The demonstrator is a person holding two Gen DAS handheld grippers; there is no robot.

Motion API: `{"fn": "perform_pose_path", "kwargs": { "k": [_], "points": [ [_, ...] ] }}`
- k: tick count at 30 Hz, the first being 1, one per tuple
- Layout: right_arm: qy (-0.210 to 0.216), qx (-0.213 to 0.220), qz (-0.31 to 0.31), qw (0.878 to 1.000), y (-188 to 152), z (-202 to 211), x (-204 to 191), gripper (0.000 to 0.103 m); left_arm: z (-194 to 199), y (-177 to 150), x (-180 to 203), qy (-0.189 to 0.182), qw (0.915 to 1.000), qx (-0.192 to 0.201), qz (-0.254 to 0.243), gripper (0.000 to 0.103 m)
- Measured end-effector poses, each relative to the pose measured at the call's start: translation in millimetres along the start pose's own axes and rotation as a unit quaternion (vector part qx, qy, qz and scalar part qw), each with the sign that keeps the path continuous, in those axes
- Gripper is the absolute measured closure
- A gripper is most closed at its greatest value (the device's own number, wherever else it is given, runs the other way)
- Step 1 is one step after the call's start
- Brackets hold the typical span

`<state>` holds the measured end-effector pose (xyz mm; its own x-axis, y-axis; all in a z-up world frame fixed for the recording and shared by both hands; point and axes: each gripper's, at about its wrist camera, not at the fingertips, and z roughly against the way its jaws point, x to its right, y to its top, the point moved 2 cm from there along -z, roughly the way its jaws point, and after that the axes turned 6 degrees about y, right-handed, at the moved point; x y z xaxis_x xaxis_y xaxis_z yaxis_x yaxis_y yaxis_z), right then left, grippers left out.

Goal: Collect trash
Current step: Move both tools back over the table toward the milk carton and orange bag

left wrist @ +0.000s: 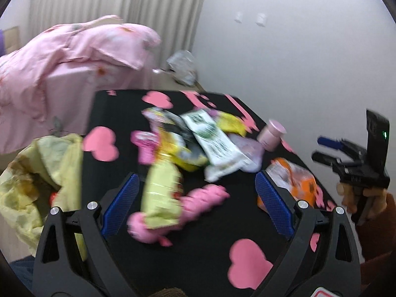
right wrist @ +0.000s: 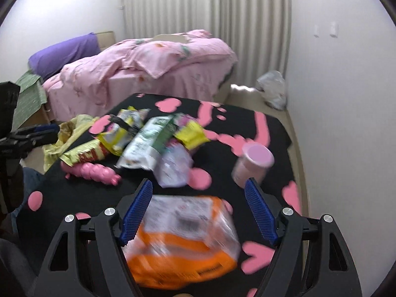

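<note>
Left gripper (left wrist: 195,203): fingers spread wide and empty, hanging over a pale green wrapper (left wrist: 162,195) that lay across a pink toy (left wrist: 198,204).
Right gripper (right wrist: 199,212): also spread wide, holding nothing, with an orange packet (right wrist: 183,242) lying between its fingers.
Trash: wrappers heaped mid-table (left wrist: 237,212), a white and green pouch (left wrist: 215,146) on top; a pink cup (right wrist: 255,164) stood just beside the heap.
Bag: a yellow bag (left wrist: 37,173) gaped at the table's left edge.
Advice: lower squarely over the orange packet, pinch its crumpled middle (blur hid its exact edges), then lift clear before crossing to the bag.
</note>
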<state>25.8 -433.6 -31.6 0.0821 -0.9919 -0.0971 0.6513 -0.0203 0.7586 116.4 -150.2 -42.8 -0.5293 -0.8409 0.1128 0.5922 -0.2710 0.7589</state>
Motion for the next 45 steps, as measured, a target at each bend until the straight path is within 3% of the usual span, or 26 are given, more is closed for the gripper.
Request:
{"fn": "perform_pose_path", "kwargs": {
  "k": [3, 8, 12, 16, 25, 28, 32, 36, 41, 45],
  "points": [
    [0.011, -0.004, -0.057, 0.998, -20.2, 5.8, 15.7, 0.029, -8.3, -0.3, 19.0, 0.0, 0.9998, -0.003, -0.021, 0.013],
    [0.011, -0.028, -0.155, 0.987, -66.8, 8.4, 28.0, 0.029, -14.7, 4.5, 13.4, 0.005, 0.9999, -0.001, 0.014, 0.013],
    [0.061, -0.044, -0.218, 0.973, -91.5, -0.7, 29.3, 0.029, -19.9, 2.5, 11.5, 0.015, 0.9997, -0.002, 0.021, 0.013],
    [0.091, -0.061, -0.205, 0.973, -80.8, -25.7, 17.0, 0.029, -29.1, -1.0, 6.7, 0.018, 0.9991, -0.009, 0.037, 0.013],
    [0.066, -0.126, -0.12, 0.983, -42.5, -81.1, 7.3, 0.029, -34.4, -3.8, -1.8, 0.021, 0.999, -0.013, 0.037, 0.013],
    [0.053, -0.112, -0.096, 0.988, -28.1, -77.2, 13.2, 0.029, -41.6, 6.4, -0.9, 0.018, 0.9989, -0.016, 0.041, 0.013],
    [0.058, -0.091, -0.12, 0.987, -32.0, -76.8, 24.8, 0.029, -62.6, 30.8, 6.8, -0.005, 0.9984, -0.017, 0.054, 0.013],
    [0.056, -0.093, -0.11, 0.988, -48.8, -77.4, 19.4, 0.029, -108.2, 59.8, 18.4, -0.013, 0.9974, -0.051, 0.049, 0.019],
    [0.068, -0.079, -0.125, 0.987, -65.2, -69.1, 23.1, 0.029, -171.0, 84.3, 18.5, 0.019, 0.9892, -0.131, 0.062, 0.027],
    [0.065, -0.068, -0.128, 0.987, -69.9, -64.5, 21.7, 0.029, -196.7, 89.4, 17.2, 0.048, 0.985, -0.155, 0.059, 0.03]
  ]
}}
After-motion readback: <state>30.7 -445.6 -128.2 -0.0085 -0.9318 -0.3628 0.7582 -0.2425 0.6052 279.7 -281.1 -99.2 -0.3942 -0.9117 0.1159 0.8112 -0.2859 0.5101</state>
